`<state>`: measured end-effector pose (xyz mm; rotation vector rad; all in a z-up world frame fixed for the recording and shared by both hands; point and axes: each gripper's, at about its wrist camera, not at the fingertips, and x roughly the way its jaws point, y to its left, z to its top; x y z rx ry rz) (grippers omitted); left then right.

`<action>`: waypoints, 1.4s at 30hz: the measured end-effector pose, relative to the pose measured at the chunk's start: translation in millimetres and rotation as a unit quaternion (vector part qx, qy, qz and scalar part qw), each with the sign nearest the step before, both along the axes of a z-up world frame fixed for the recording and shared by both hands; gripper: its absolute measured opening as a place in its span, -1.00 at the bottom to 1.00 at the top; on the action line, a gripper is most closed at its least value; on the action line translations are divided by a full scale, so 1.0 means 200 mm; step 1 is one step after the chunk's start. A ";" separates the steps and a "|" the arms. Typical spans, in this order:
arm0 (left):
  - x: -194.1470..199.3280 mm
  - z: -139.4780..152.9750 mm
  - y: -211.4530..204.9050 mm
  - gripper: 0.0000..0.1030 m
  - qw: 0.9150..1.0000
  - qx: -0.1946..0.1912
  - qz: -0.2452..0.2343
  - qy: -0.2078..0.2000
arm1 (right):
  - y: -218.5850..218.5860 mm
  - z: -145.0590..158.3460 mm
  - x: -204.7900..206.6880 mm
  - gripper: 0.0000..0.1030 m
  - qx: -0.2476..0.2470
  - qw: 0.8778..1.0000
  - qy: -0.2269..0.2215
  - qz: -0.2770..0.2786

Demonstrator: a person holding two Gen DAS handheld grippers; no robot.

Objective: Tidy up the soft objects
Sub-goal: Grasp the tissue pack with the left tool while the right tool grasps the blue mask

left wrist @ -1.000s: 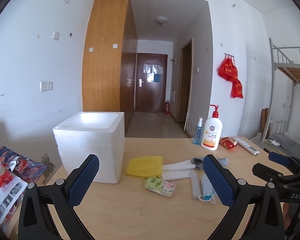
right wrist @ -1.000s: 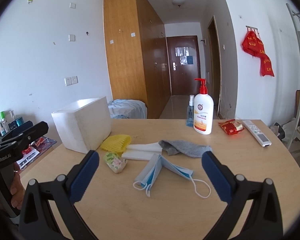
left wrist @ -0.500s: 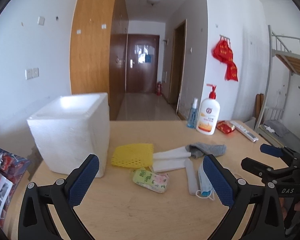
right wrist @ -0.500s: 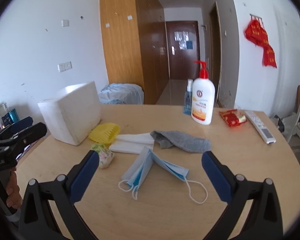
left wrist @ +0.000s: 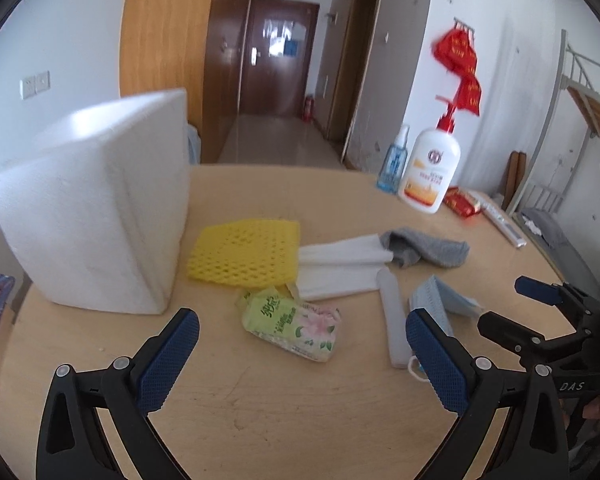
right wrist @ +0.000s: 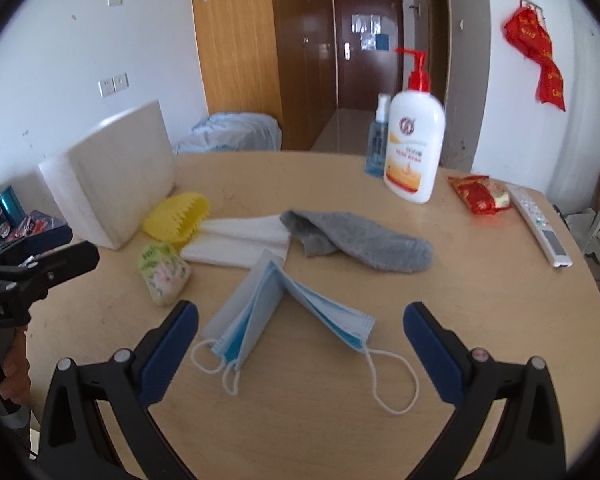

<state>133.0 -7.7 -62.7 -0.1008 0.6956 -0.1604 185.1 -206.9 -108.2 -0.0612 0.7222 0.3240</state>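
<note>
Left gripper: your jaws stand wide apart and hold nothing; it hovers low over the tabletop, with the tissue pack just ahead between the blue pads.
Foam box: white, standing at the far left of the tabletop, its open top turned away from you.
Yellow mesh sleeve: lies flat just right of the foam box, touching the white cloth on its right edge.
Tissue pack: green, flowered wrapper, lying just in front of the mesh sleeve.
White cloth: folded, in the middle of the tabletop, between the mesh sleeve and the grey sock.
Grey sock: crumpled, its cuff end resting on the right end of the white cloth.
Face masks: a blue and white stack splayed open in a tent shape, ear loops trailing toward you, lying directly ahead of your right gripper.
Right gripper: your jaws stand wide apart and empty, hovering near the tabletop with the face masks framed between the pads.
Lotion bottle: white with a red pump, upright at the back, a small blue spray bottle just beside it on the left.
Red snack packet: lies right of the lotion bottle, next to the remote control near the right edge.
</note>
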 end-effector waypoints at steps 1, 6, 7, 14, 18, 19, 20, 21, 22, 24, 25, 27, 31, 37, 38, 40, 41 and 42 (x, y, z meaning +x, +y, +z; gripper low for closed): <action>0.03 -0.02 0.00 0.96 1.000 0.000 -0.003 0.011 | 0.00 -0.02 0.02 1.00 0.003 1.000 0.011 0.005; 0.13 -0.11 0.00 0.90 0.998 -0.018 -0.017 0.056 | 0.02 -0.08 0.09 0.99 0.006 0.999 0.042 0.021; 0.15 -0.13 0.00 0.88 0.997 -0.020 -0.020 0.066 | 0.03 -0.09 0.11 0.98 0.007 0.998 0.051 0.029; 0.26 -0.22 0.00 0.72 0.994 -0.028 -0.026 0.107 | 0.06 -0.17 0.21 0.76 -0.005 0.995 0.093 0.041; 0.29 -0.25 -0.01 0.70 0.992 -0.026 -0.032 0.118 | 0.08 -0.18 0.22 0.75 -0.012 0.994 0.095 0.045; 0.30 -0.26 0.00 0.65 0.992 -0.028 -0.031 0.121 | 0.08 -0.18 0.22 0.75 -0.012 0.994 0.096 0.046; 0.31 -0.27 -0.01 0.62 0.992 -0.027 -0.029 0.124 | 0.08 -0.18 0.23 0.75 -0.014 0.994 0.097 0.043; 0.32 -0.28 0.00 0.55 0.991 -0.026 -0.027 0.125 | 0.08 -0.18 0.23 0.75 -0.021 0.994 0.096 0.040; 0.33 -0.29 0.00 0.54 0.991 -0.022 -0.024 0.128 | 0.09 -0.18 0.24 0.74 -0.026 0.994 0.096 0.038; 0.34 -0.29 0.01 0.54 0.991 -0.017 -0.020 0.129 | 0.09 -0.18 0.24 0.63 -0.026 0.994 0.098 0.042; 0.34 -0.30 0.01 0.54 0.991 -0.019 -0.019 0.130 | 0.09 -0.18 0.24 0.62 -0.026 0.994 0.098 0.042; 0.34 -0.30 0.02 0.53 0.991 -0.015 -0.018 0.135 | 0.09 -0.19 0.25 0.62 -0.030 0.994 0.098 0.041; 0.35 -0.32 0.01 0.42 0.990 -0.009 -0.015 0.139 | 0.09 -0.19 0.25 0.62 -0.034 0.994 0.098 0.039; 0.35 -0.33 0.01 -0.03 0.990 0.002 -0.009 0.138 | 0.08 -0.19 0.25 0.62 -0.034 0.994 0.093 0.034; 0.35 -0.33 0.01 -0.06 0.990 0.000 -0.009 0.138 | 0.08 -0.18 0.24 0.61 -0.032 0.995 0.093 0.034; 0.35 -0.33 0.02 -0.15 0.990 -0.008 -0.011 0.138 | 0.08 -0.18 0.25 0.53 -0.034 0.994 0.093 0.034; 0.35 -0.32 0.02 -0.18 0.990 -0.010 -0.012 0.137 | 0.09 -0.19 0.25 0.49 -0.035 0.994 0.095 0.035; 0.35 -0.32 0.03 -0.25 0.990 -0.012 -0.012 0.137 | 0.09 -0.19 0.25 0.47 -0.036 0.994 0.097 0.035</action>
